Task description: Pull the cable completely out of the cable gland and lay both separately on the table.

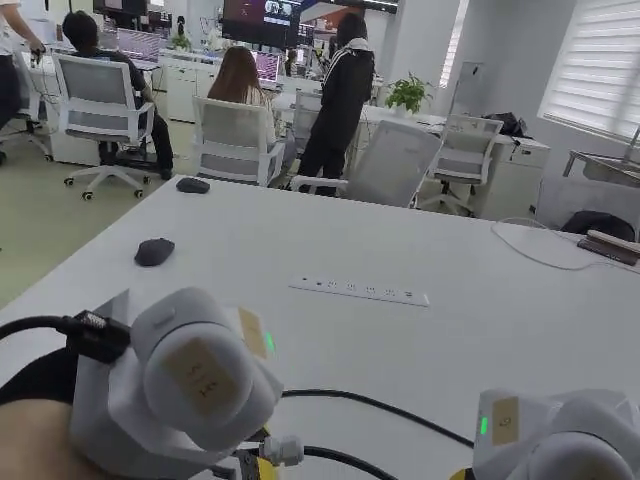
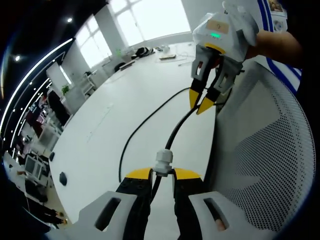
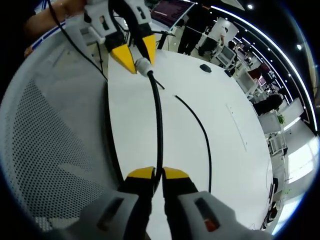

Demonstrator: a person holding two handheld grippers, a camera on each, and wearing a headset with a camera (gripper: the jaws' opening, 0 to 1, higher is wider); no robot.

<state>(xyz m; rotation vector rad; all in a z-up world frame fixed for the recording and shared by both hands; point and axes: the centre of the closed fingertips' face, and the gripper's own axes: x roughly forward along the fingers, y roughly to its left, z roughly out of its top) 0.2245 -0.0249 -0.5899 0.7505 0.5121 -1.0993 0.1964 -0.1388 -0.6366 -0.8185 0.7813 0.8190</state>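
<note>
Over near edge of surface (image 1: pixel 400 250), we had left gripper (image 2: pixel 162 174) jaws clamped on white cable gland (image 2: pixel 164 161), right gripper (image 3: pixel 156 173) jaws pinched on black cable (image 3: pixel 158 115) further along. Cable wasn't out of gland yet, so pull only underway imo; laying both down separately left to do.

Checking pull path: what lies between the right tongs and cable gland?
Black cable, running straight from right tongs to cable gland, in the right gripper view.
</note>
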